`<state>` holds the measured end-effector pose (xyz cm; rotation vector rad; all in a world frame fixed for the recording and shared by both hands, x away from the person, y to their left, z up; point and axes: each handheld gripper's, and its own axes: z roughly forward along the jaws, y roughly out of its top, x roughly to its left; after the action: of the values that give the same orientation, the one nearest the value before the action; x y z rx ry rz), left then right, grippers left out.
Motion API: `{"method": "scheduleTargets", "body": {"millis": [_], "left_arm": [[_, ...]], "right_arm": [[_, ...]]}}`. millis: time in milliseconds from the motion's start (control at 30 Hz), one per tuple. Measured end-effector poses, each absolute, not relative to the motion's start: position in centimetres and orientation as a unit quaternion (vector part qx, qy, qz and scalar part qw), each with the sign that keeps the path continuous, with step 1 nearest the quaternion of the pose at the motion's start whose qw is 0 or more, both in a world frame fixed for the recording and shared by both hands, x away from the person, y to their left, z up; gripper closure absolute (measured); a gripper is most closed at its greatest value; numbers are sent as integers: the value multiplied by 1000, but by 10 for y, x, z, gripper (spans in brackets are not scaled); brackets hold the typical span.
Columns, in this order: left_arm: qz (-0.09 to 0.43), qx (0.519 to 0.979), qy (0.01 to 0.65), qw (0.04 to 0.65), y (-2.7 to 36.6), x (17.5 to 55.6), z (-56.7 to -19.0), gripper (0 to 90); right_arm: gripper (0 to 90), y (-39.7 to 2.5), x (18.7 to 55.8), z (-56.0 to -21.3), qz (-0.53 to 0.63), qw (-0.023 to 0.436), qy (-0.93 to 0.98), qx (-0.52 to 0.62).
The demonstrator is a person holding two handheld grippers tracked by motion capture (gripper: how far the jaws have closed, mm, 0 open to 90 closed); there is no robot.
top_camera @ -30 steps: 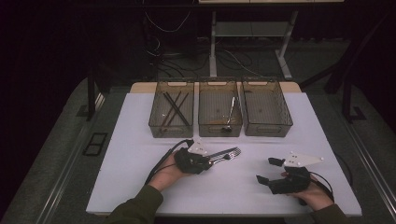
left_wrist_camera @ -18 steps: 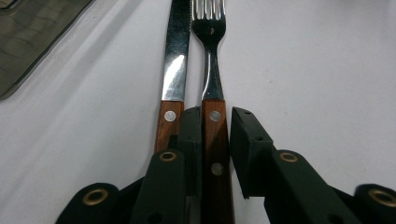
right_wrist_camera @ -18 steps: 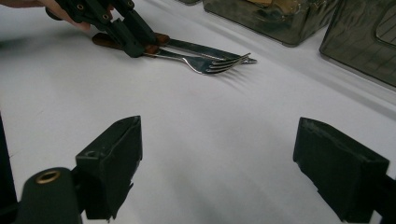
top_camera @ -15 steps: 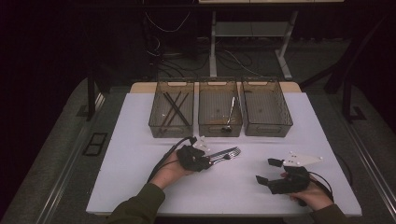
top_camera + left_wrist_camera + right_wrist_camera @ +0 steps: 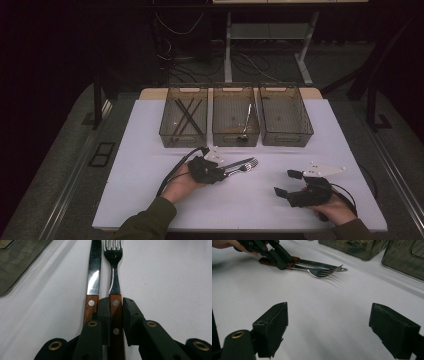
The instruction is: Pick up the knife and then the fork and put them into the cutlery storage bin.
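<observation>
A fork (image 5: 113, 255) and a knife (image 5: 95, 270), both with wooden handles, lie side by side on the white table. My left gripper (image 5: 115, 307) is shut on the fork's handle, with the knife just outside its left jaw. In the high view the left gripper (image 5: 205, 170) sits left of centre, and the fork (image 5: 248, 165) points right from it. My right gripper (image 5: 285, 182) rests at the front right, open, with nothing between its jaws (image 5: 328, 332). From there I see the fork (image 5: 322, 271), the knife (image 5: 322, 265) and the left gripper (image 5: 279, 261) farther off.
Three smoky translucent bins stand in a row at the back: the left bin (image 5: 167, 127) holds dark chopsticks, the middle bin (image 5: 235, 139) holds one metal utensil, and I see nothing in the right bin (image 5: 285, 139). The white mat (image 5: 150, 200) ends near the front edge.
My left gripper has slid right to the cutlery handles and now holds the fork's handle. The right gripper has stayed in place, open.
</observation>
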<state>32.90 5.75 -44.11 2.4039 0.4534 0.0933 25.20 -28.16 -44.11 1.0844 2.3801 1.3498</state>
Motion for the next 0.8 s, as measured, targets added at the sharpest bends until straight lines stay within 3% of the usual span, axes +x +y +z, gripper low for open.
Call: {"method": "scheduleTargets", "body": {"millis": [800], "left_arm": [[46, 889, 203, 409, 63, 296, -402, 767]], "right_arm": [[159, -279, 268, -410, 490, 71, 778, 388]]}}
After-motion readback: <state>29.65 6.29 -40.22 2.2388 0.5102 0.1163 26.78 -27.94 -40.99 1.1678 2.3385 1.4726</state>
